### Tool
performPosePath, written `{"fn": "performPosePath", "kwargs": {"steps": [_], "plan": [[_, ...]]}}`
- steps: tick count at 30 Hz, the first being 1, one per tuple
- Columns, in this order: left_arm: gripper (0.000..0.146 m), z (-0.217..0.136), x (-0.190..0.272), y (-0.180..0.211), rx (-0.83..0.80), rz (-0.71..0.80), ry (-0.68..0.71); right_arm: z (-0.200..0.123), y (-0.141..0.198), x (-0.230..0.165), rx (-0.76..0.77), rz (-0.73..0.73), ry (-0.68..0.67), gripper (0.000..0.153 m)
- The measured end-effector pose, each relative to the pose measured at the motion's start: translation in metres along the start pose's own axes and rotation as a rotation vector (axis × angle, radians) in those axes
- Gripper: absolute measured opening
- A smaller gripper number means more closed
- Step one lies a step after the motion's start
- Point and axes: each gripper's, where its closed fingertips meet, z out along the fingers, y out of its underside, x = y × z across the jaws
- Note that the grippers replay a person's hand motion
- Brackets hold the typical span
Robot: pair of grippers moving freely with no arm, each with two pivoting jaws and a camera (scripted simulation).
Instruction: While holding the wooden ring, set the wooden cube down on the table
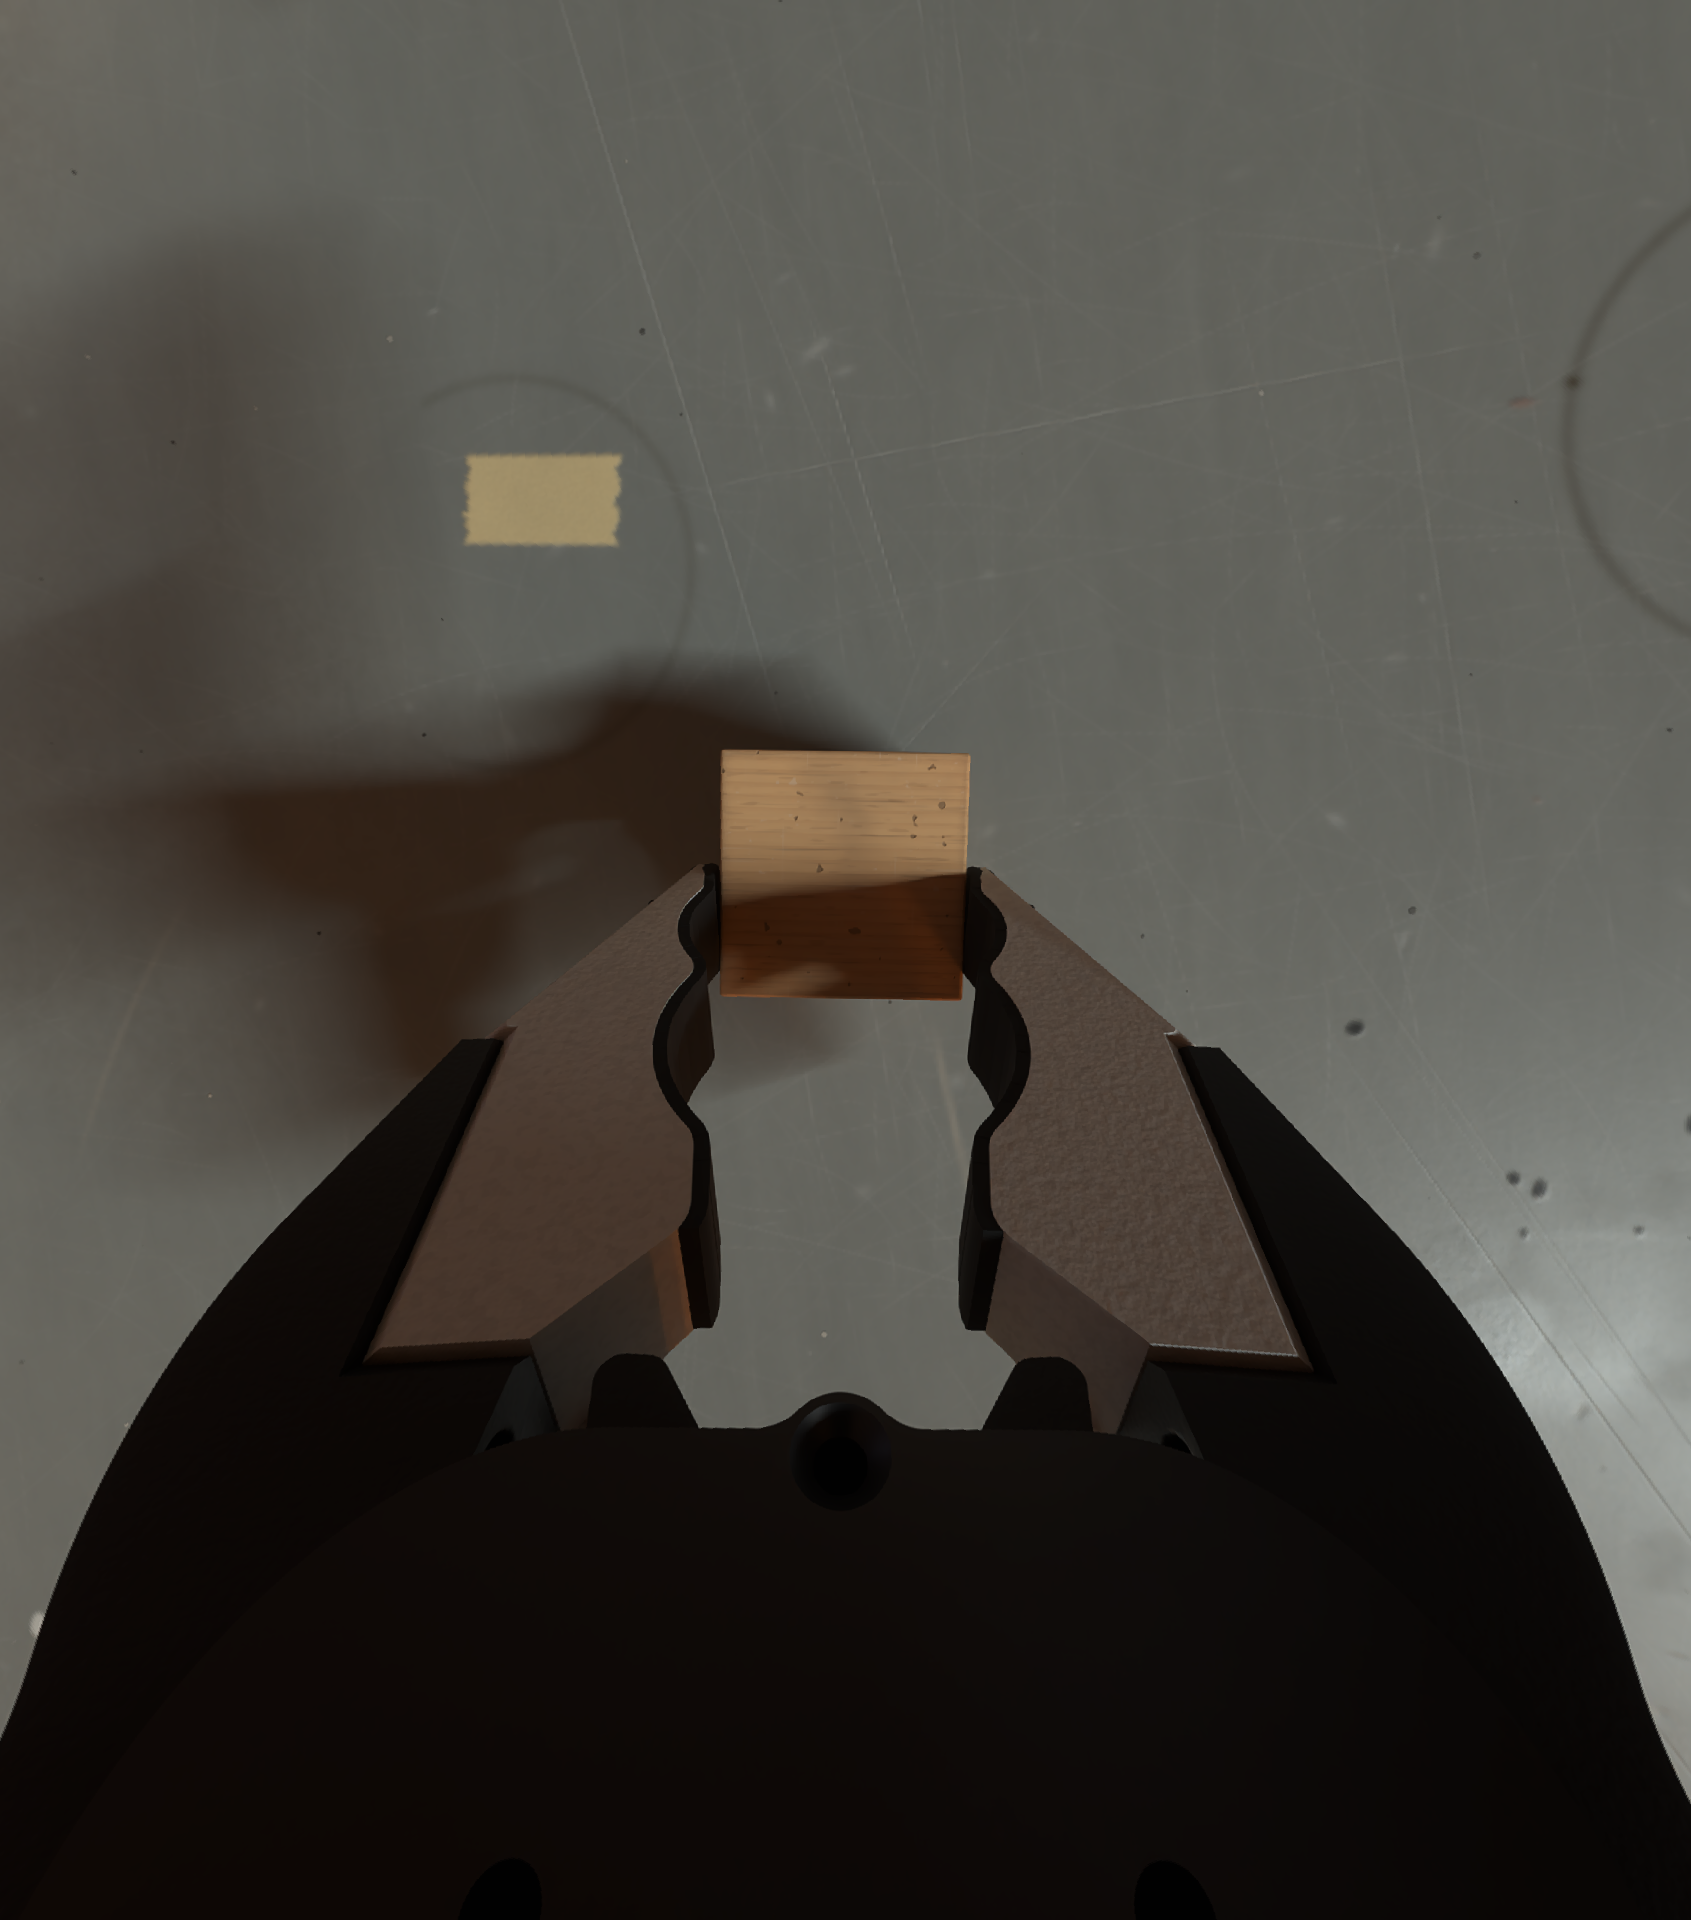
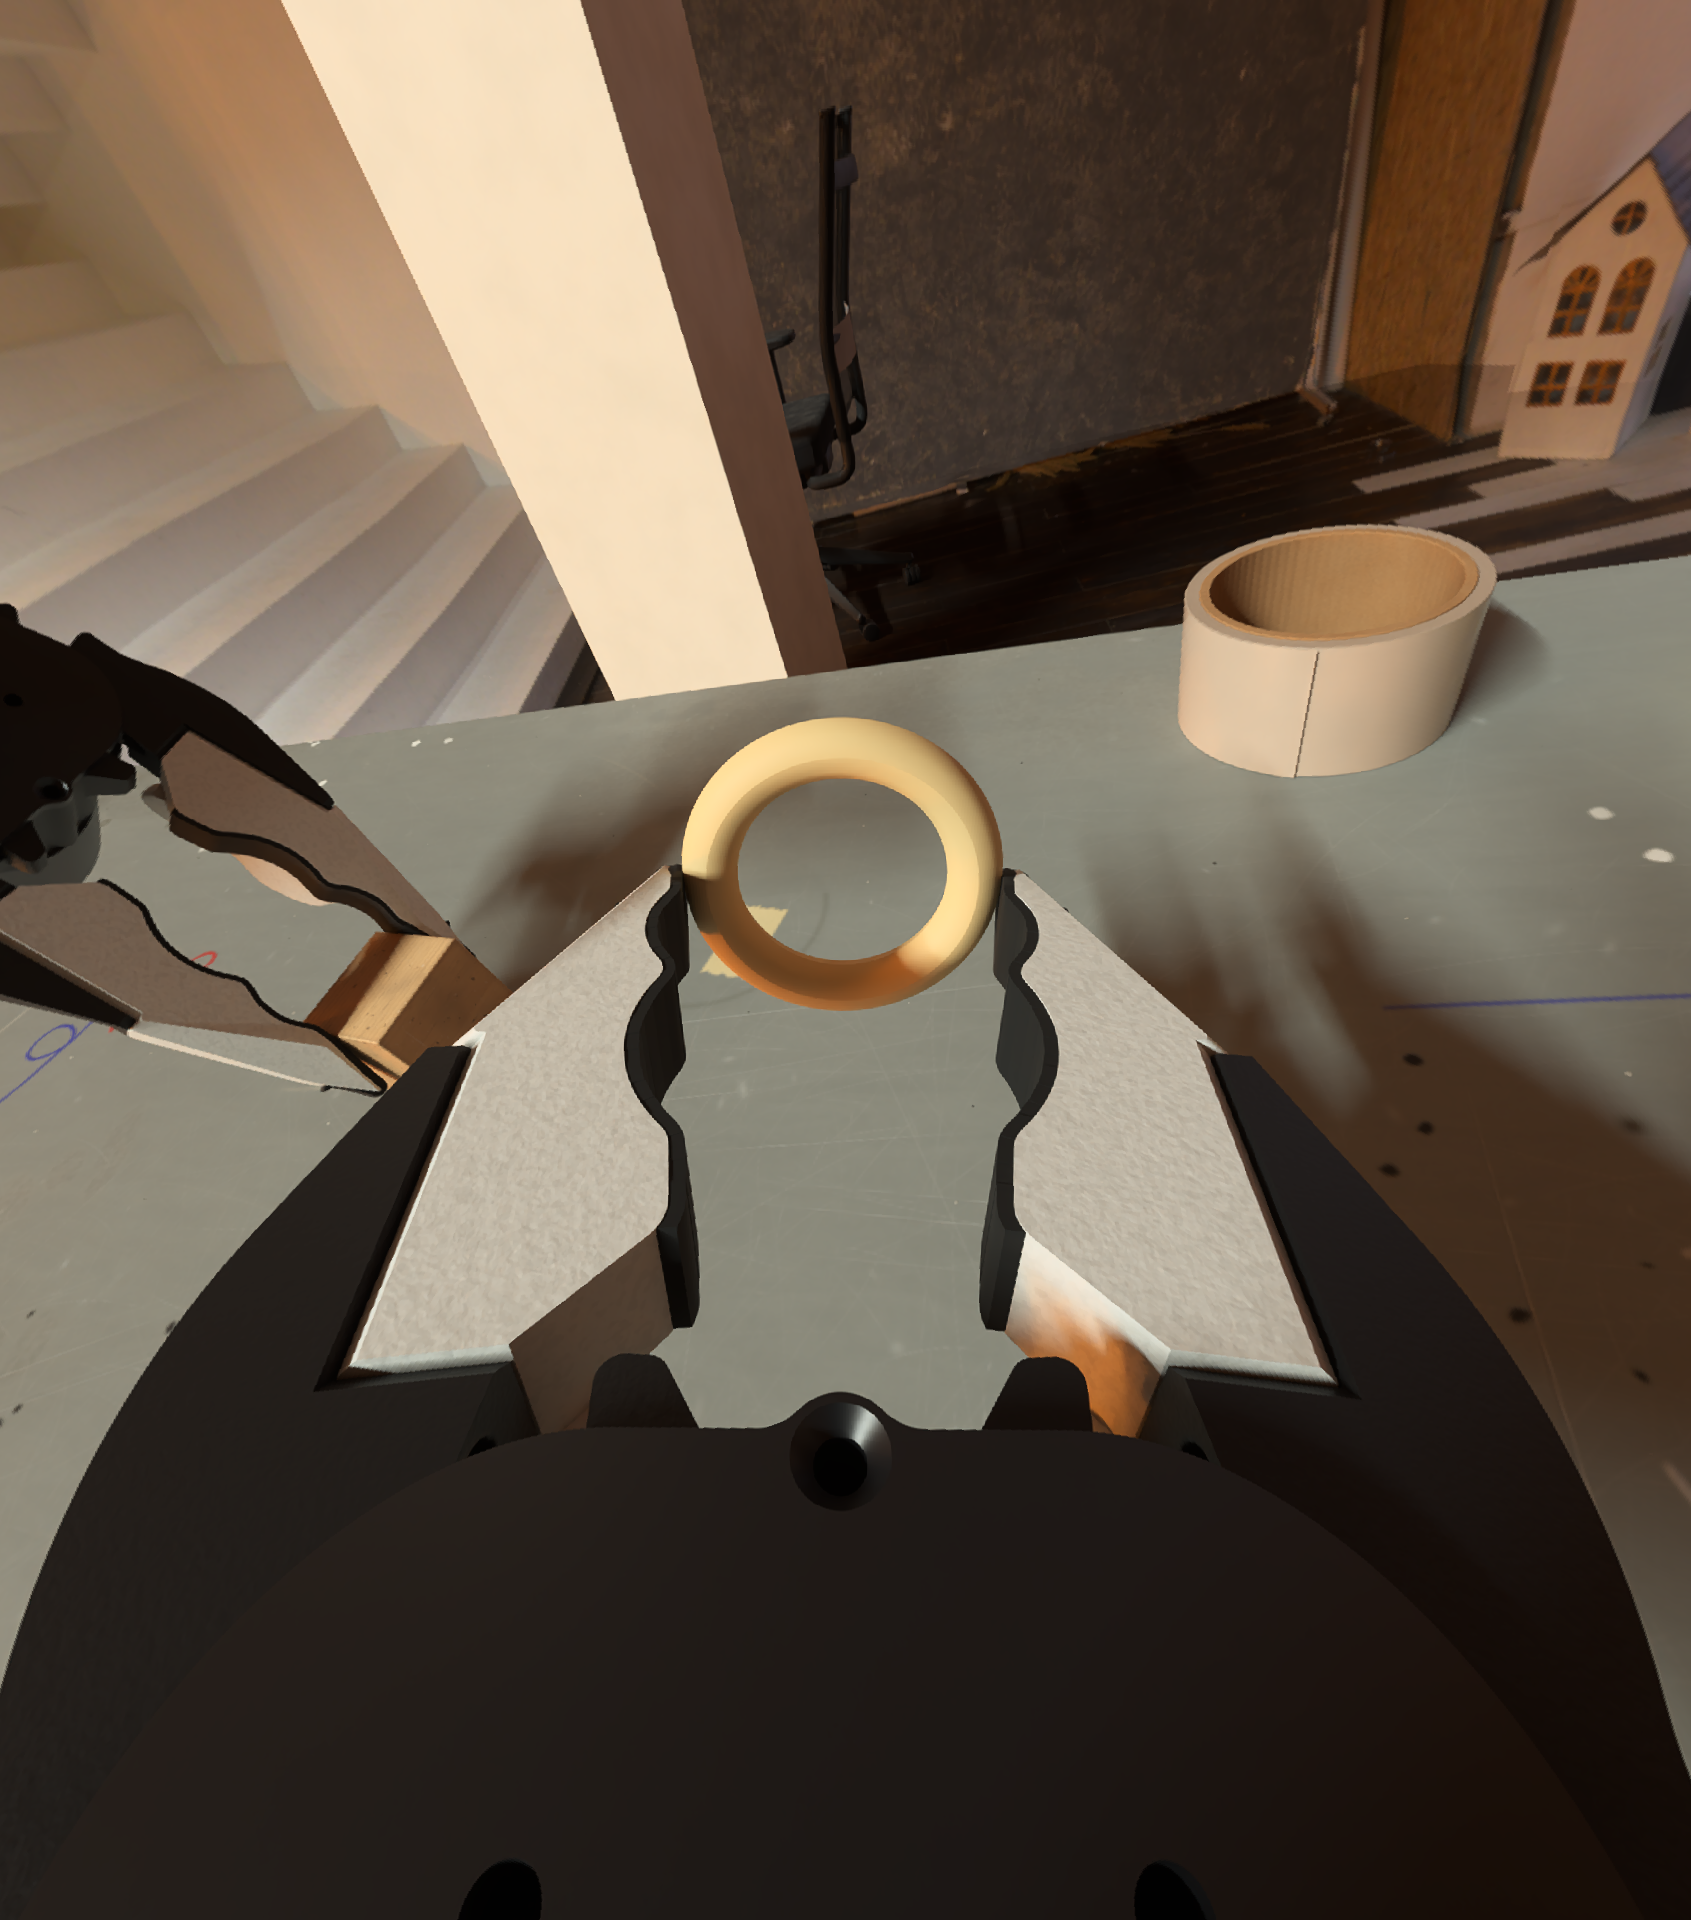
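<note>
Holding the cube: left tool [image 1: 843,883] has its fingertips clamped on both sides of the wooden cube [image 1: 843,873], pointing down at the grey counter [image 1: 1236,623]
Cube height: looks right down at the counter in the right wrist view [image 2: 405,997], can't tell if it's actually touching
Ring: wooden ring [image 2: 841,862] pinched at its outer edge by the right tool [image 2: 841,883], up off the counter, hole facing the camera
Nearby: scrap of beige tape [image 1: 543,500] stuck on the counter, ahead-left of the cube
Further out: roll of tape [image 2: 1334,649] well off to the right near the far edge, little model house [image 2: 1610,301] behind it
</note>
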Motion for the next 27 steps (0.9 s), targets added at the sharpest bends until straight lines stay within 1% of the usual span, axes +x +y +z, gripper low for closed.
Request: {"fn": "performPosePath", "kwargs": {"steps": [3,6,8,9,11,14,16,18,20,21,24,26,27], "plan": [[0.047,-0.001,0.000,0.003,-0.016,-0.004,0.038,0.001,0.002,0.001,-0.015,-0.001,-0.001,0.059],[0.047,0.000,0.001,0.009,-0.069,0.003,0.068,0.000,0.002,0.003,-0.008,0.014,-0.004,0.059],[0.061,0.001,0.001,0.011,-0.079,0.017,0.066,-0.001,0.002,0.004,-0.004,0.023,-0.005,0.059],[0.066,-0.001,0.001,0.010,-0.074,0.017,0.062,-0.001,0.002,0.004,-0.004,0.025,-0.005,0.059],[0.068,-0.012,0.000,0.005,-0.048,0.015,0.037,-0.001,0.002,0.004,0.000,0.029,-0.007,0.059],[0.068,-0.047,-0.001,-0.008,0.050,0.008,-0.047,-0.001,0.001,0.004,0.006,0.037,-0.016,0.059],[0.066,-0.084,-0.001,-0.012,0.126,-0.008,-0.147,0.000,0.002,0.003,0.006,0.044,-0.022,0.059],[0.067,-0.127,0.005,-0.007,0.176,-0.048,-0.255,0.000,0.001,0.003,0.008,0.050,-0.027,0.059],[0.072,-0.169,0.019,0.015,0.169,-0.087,-0.357,0.000,-0.001,0.002,0.012,0.052,-0.030,0.059],[0.072,-0.189,0.028,0.032,0.146,-0.095,-0.416,-0.001,-0.003,0.002,0.019,0.053,-0.031,0.059],[0.069,-0.252,0.047,0.104,0.011,-0.126,-0.663,-0.002,-0.005,-0.001,0.030,0.062,-0.042,0.059],[0.066,-0.296,0.057,0.161,-0.076,-0.237,-0.797,-0.002,-0.005,-0.001,0.021,0.055,-0.038,0.059],[0.065,-0.317,0.061,0.190,-0.105,-0.331,-0.849,-0.002,-0.004,-0.001,0.017,0.048,-0.032,0.059]]}}
